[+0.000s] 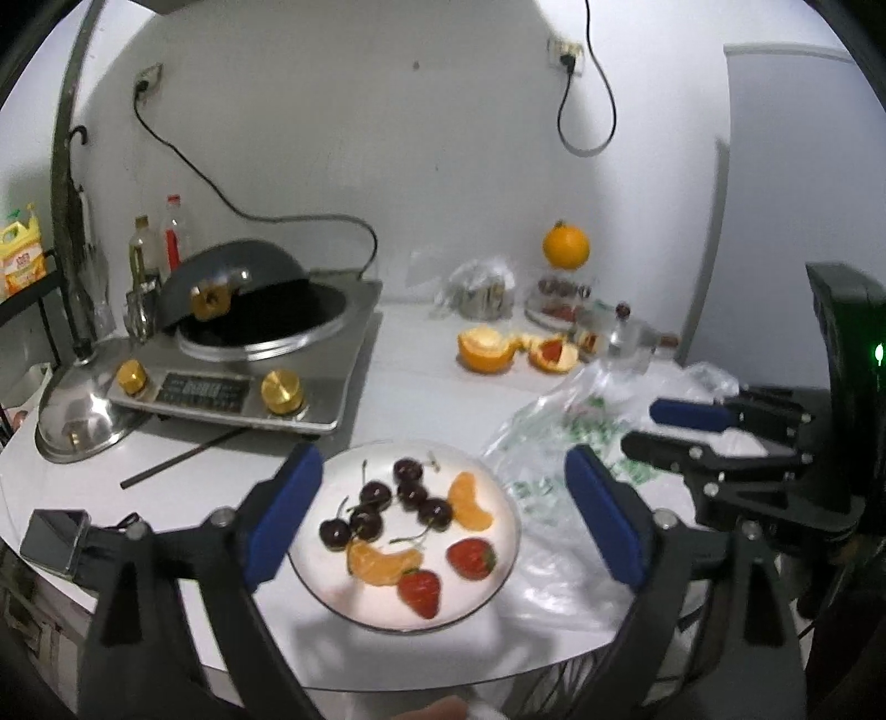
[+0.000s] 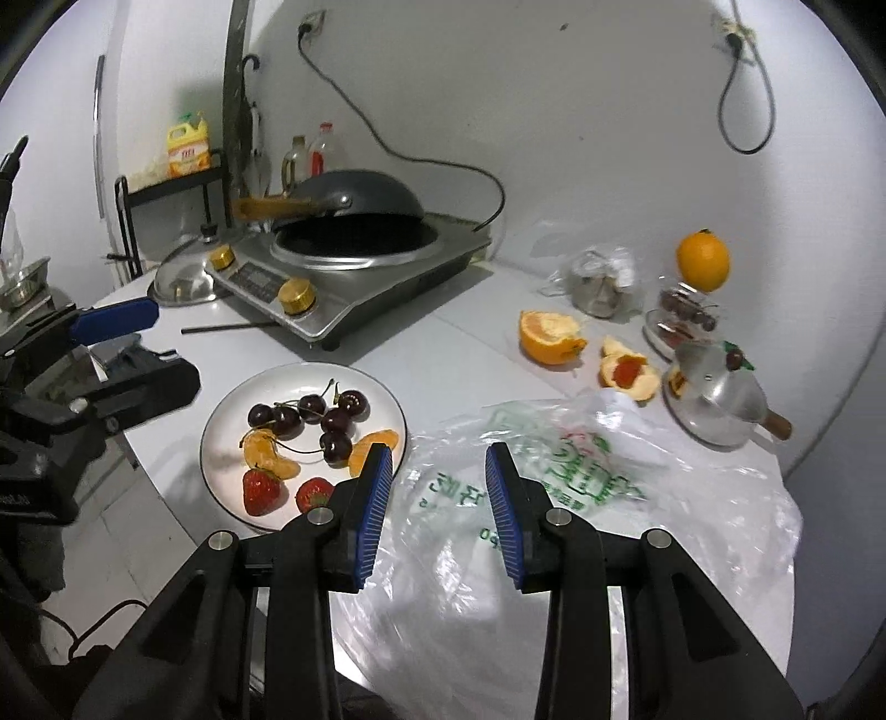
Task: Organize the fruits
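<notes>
A home kitchen is shown. A white counter (image 2: 443, 343) is set against a plain white wall, into which sockets (image 1: 566, 54) with dangling black cables are fitted. An induction cooker (image 1: 243, 376) with gold knobs is placed on the counter, and a dark wok (image 2: 354, 202) is tipped over its round well. A steel lid (image 1: 83, 410) is laid beside it. Oil and sauce bottles (image 1: 158, 243) are lined up behind the cooker, and a yellow detergent jug (image 2: 189, 145) is kept on a black rack. A plate (image 2: 221, 459) of cut fruit, orange peels (image 2: 551, 332), a small steel pot (image 2: 720, 399) and a plastic bag (image 2: 637, 498) are spread about.
</notes>
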Demonstrator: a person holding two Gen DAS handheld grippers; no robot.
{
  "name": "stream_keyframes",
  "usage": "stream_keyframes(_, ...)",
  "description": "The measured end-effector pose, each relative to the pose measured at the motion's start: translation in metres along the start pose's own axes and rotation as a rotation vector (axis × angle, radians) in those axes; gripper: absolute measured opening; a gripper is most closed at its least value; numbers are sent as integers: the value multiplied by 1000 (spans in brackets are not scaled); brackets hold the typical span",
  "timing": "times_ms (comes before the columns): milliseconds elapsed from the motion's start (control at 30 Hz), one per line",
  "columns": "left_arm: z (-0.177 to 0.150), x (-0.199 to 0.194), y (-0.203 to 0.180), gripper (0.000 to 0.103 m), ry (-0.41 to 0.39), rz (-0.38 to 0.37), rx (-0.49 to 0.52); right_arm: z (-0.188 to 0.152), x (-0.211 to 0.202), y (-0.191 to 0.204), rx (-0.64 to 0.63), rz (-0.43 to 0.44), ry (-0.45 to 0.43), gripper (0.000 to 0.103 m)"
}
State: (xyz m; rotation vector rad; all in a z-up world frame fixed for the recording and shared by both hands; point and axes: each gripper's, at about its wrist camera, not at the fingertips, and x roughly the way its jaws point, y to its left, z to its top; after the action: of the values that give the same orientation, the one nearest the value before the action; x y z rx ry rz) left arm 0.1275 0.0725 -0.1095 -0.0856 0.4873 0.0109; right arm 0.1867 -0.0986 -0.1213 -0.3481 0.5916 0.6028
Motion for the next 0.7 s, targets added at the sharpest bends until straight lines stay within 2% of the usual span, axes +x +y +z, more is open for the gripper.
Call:
stream_keyframes(67,4,-10,-7,95,-23,6,0,-1,-12,-2,6,-3,-25,37)
stream_keyframes(333,18,-45,-30,95,-96,40,2,2,-69,-9,26,-30,-143,52)
stream_keyframes(500,28,-73,-41,95,-164,45,3,4,-104,-14,46,-57,-220,54)
stream_keyframes(600,34,-90,-44,95,-201,55,-4,7,-124,-15,50,-68,-264,63)
stream_keyframes(700,39,-105,-48,97,-235,66,-1,9,-145,-15,48,-77,-309,67)
